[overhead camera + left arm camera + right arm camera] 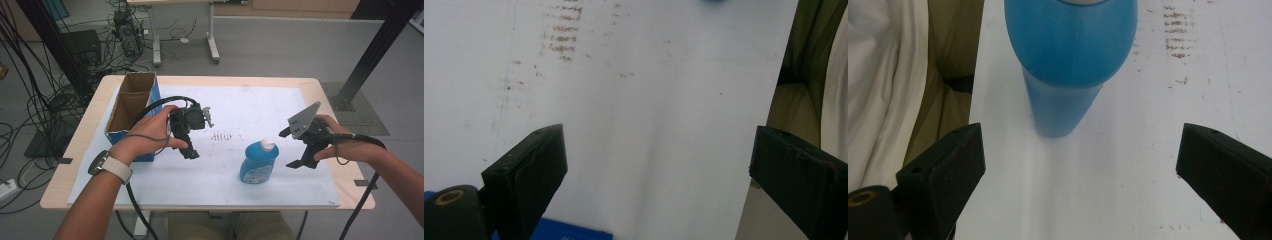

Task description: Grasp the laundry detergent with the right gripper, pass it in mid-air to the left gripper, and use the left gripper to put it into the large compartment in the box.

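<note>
Nothing is grasped yet: the blue bottle (pixel 258 161) stands upright near the front edge of the surface (pixel 320 192), and the right hand-held gripper (pixel 300 150), just right of the bottle, faces it with jaws spread wide and empty. Left of the bottle, the left hand-held gripper (pixel 192 149) hangs wide open over bare white sheet, holding nothing. Farther back and left of the bottle the open cardboard box (pixel 131 107) waits, so the pick-up and any placing look, to my judgement, still to do.
</note>
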A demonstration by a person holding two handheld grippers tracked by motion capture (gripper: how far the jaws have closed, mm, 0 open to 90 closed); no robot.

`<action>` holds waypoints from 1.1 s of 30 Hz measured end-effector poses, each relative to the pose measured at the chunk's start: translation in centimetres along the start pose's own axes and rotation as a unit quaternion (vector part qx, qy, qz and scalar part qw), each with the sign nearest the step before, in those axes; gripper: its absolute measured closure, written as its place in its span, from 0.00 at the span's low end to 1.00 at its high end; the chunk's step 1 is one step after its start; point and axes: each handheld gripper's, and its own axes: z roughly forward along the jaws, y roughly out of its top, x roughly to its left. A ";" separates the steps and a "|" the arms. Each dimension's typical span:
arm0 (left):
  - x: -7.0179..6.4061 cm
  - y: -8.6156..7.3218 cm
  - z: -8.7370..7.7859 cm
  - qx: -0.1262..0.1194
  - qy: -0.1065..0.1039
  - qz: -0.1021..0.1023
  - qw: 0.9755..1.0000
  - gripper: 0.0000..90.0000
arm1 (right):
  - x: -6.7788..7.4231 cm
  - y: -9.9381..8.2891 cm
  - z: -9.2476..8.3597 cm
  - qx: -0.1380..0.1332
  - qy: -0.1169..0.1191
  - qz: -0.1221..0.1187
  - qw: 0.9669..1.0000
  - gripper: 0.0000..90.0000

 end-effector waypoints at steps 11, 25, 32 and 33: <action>0.0 -0.1 0.0 0.000 0.001 -0.002 1.000 0.10 | 0.0 -0.1 0.3 -0.003 0.001 0.000 1.000 0.06; -0.1 0.0 -0.1 0.000 0.003 -0.002 1.000 0.10 | 0.0 -0.3 0.3 -0.008 0.000 0.001 1.000 0.06; -0.1 0.0 -0.1 -0.001 0.005 -0.002 1.000 0.10 | 0.1 -0.4 0.5 -0.014 0.003 -0.001 1.000 0.06; -0.1 0.0 0.0 -0.002 0.006 -0.003 1.000 0.10 | 0.1 -0.4 0.5 -0.014 0.003 -0.001 1.000 0.06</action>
